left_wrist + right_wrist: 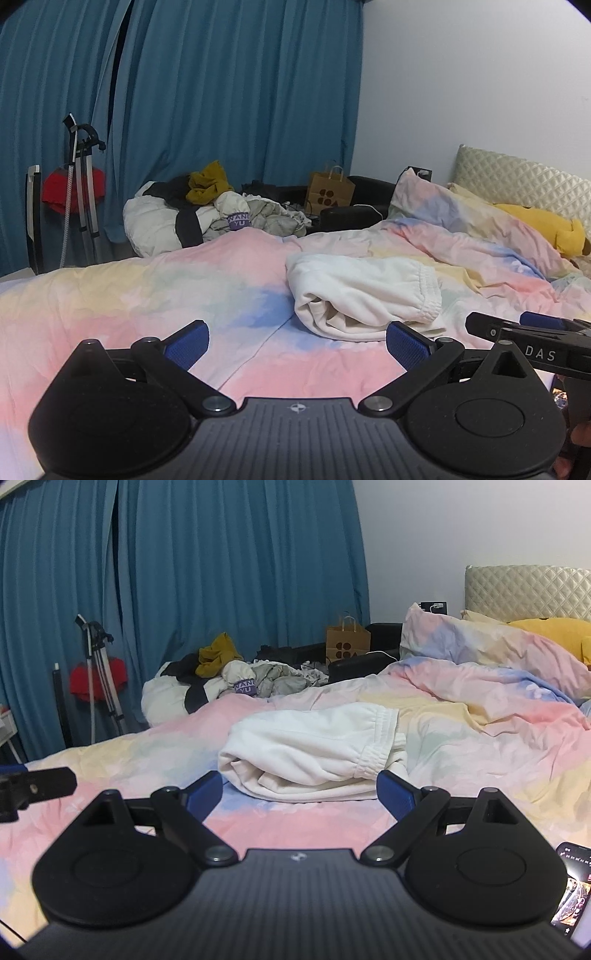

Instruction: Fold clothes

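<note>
A cream-white garment [364, 295], folded into a thick bundle with an elastic cuff on its right, lies on the pastel duvet [166, 295]. It also shows in the right wrist view [314, 753]. My left gripper [297, 345] is open and empty, just short of the bundle, which lies ahead to the right. My right gripper [301, 794] is open and empty, with the bundle's near edge between its blue pads. The right gripper also shows at the right edge of the left wrist view [532, 332], and the left one at the left edge of the right wrist view [37, 786].
A heap of unfolded clothes [207, 210] lies at the far side of the bed. A paper bag [330, 192], a tripod [83, 184] and blue curtains [221, 92] stand behind. Pillows [491, 646] and a yellow plush toy [546, 225] lie at the right. A phone [572, 886] lies near right.
</note>
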{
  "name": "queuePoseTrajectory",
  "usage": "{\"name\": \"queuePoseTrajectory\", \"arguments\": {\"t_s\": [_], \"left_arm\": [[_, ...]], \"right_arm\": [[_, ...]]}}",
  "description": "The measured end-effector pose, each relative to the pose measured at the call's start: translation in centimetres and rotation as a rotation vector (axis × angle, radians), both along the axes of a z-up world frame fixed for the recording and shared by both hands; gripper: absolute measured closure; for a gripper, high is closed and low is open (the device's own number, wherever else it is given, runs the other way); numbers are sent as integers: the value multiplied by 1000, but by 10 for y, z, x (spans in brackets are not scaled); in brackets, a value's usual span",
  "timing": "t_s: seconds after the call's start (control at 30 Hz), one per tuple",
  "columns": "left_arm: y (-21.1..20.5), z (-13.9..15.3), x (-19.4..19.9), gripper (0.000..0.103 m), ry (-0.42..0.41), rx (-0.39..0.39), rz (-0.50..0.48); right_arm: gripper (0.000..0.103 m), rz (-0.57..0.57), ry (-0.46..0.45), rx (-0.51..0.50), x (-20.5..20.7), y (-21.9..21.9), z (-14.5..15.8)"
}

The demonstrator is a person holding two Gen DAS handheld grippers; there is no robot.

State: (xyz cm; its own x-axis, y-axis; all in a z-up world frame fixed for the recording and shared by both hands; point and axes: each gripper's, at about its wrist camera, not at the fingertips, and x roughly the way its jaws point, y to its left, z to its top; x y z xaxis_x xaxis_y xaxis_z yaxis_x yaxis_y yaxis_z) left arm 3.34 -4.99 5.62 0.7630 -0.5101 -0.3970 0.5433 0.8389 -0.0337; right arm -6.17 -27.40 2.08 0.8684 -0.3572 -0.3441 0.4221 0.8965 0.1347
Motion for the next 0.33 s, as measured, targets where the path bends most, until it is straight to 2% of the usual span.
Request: {"name": "queuePoseTrajectory", "arguments": {"t_s": [0.33], "left_arm": [[7, 2, 5, 0, 8, -15, 25]], "right_arm": [[11, -3, 8, 37, 0, -4, -1]]}}
